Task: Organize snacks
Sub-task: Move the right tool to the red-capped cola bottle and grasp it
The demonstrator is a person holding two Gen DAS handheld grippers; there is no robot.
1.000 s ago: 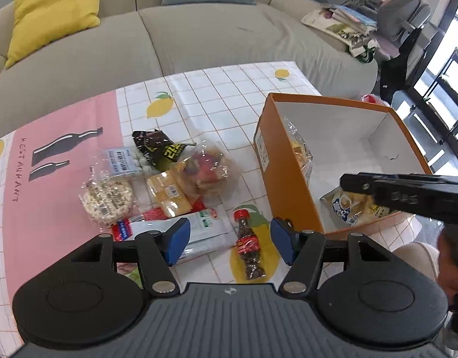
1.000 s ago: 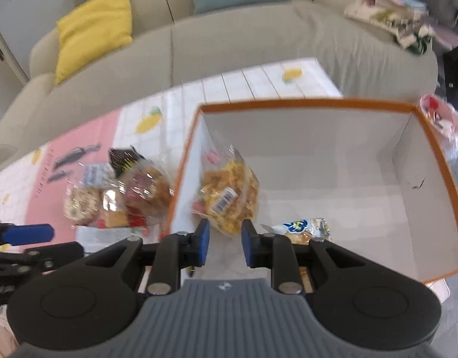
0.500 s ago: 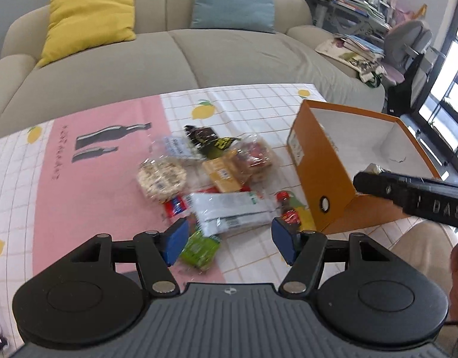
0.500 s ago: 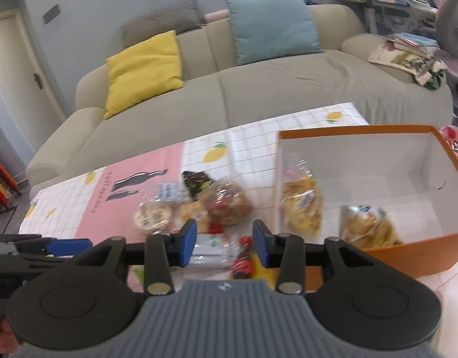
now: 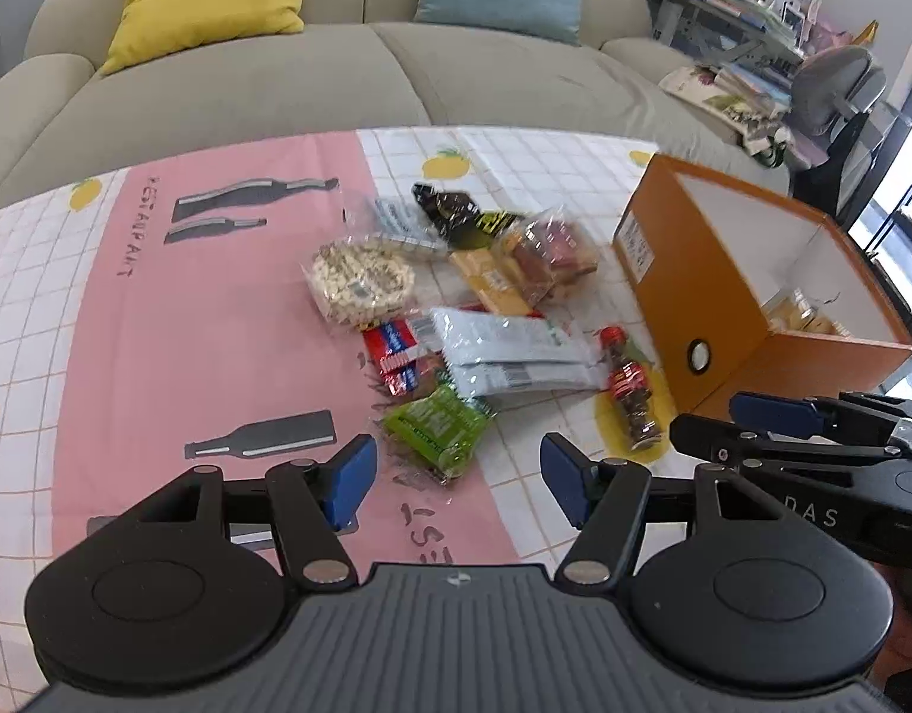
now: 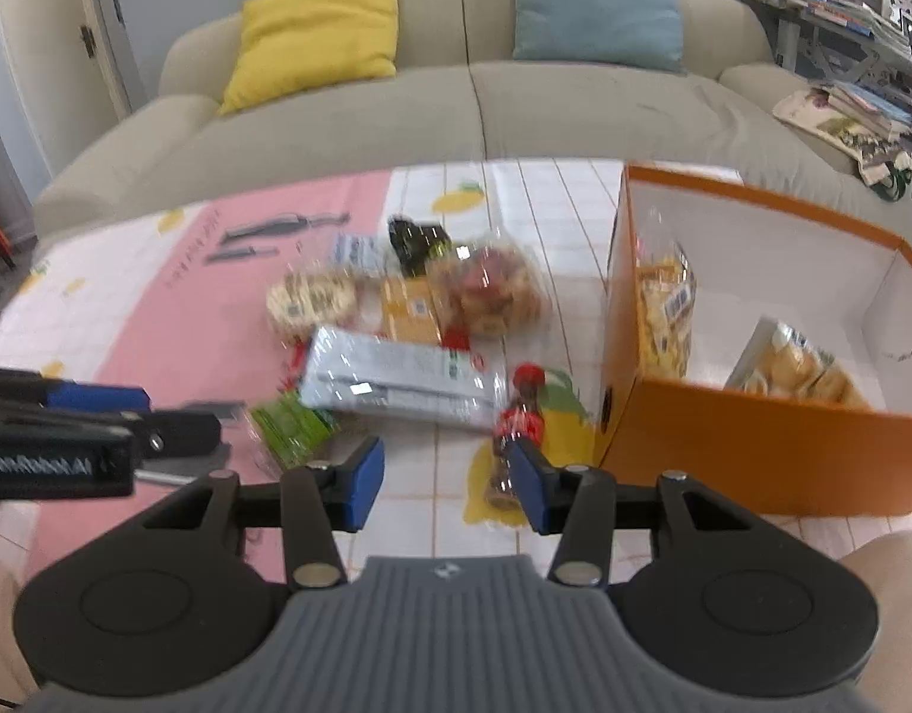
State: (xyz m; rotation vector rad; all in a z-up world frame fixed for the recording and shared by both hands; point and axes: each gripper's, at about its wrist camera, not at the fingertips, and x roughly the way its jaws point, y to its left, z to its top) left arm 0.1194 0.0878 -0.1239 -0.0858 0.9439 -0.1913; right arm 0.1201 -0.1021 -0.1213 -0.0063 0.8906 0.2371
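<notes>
- We read "GenRobot.AI" on the left gripper as the right wrist camera sees it at nine o'clock, and "DAS" on the right gripper in the left view.
- Our left gripper's jaws stand wide with nothing between them; the right's have just been opening, also with nothing between them.
- Only the right view shows two bagged snacks inside the orange box.
- The snack pile lies on the pink and lemon-print tablecloth, at nine o'clock from the box; a beige sofa stands behind.

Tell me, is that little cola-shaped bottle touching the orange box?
Apart. In the left wrist view, the cola-shaped bottle lies on the tablecloth with a strip of cloth showing between it and the orange box.
</notes>
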